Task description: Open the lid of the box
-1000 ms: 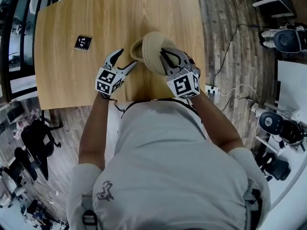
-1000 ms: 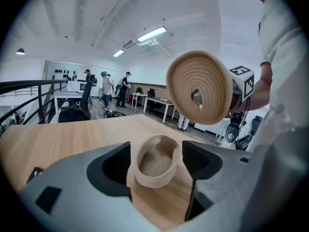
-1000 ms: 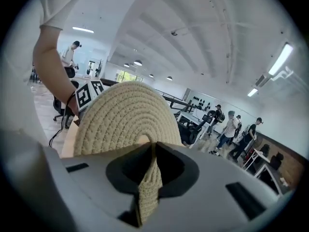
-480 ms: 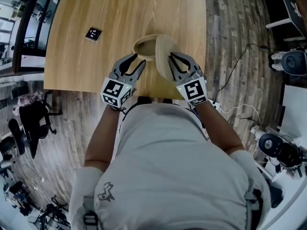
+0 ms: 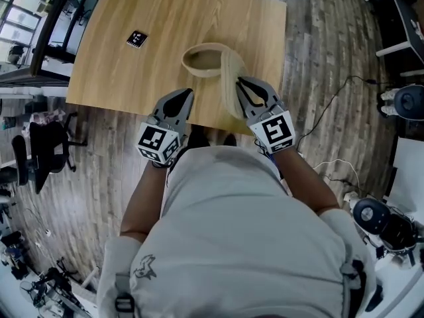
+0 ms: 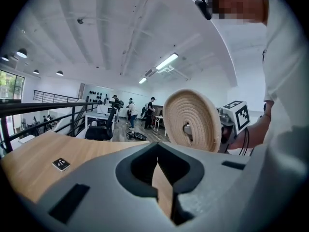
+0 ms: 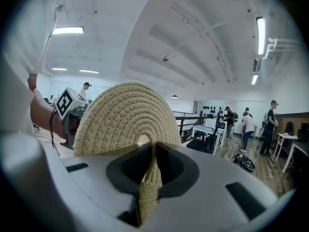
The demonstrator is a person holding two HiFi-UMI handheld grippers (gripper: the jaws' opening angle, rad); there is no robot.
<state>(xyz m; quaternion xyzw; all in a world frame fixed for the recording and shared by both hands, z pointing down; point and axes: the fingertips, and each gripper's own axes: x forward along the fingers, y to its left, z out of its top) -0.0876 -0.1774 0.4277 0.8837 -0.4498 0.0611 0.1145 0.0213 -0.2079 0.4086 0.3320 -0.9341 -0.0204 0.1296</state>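
The box is a round woven basket point(image 5: 204, 59), standing open on the wooden table point(image 5: 119, 78). Its woven lid point(image 5: 231, 90) is off the basket and stands on edge just near of it, with my right gripper point(image 5: 242, 86) shut on its rim. In the right gripper view the lid point(image 7: 128, 117) runs up from between the jaws of my right gripper point(image 7: 149, 187). My left gripper point(image 5: 183, 98) hovers by the table's near edge, left of the lid, shut with nothing in it. In the left gripper view my left gripper point(image 6: 158, 178) shows its jaws touching, with the lid point(image 6: 193, 120) beyond them.
A small black marker tag point(image 5: 136, 38) lies on the table's far left. The table's near edge runs just under both grippers. Wood floor surrounds the table, with a black chair point(image 5: 40, 158) at left and cables and equipment point(image 5: 391, 224) at right.
The left gripper shut its jaws and drew back from the basket toward the near edge. The right gripper brought the lid nearer, away from the basket.
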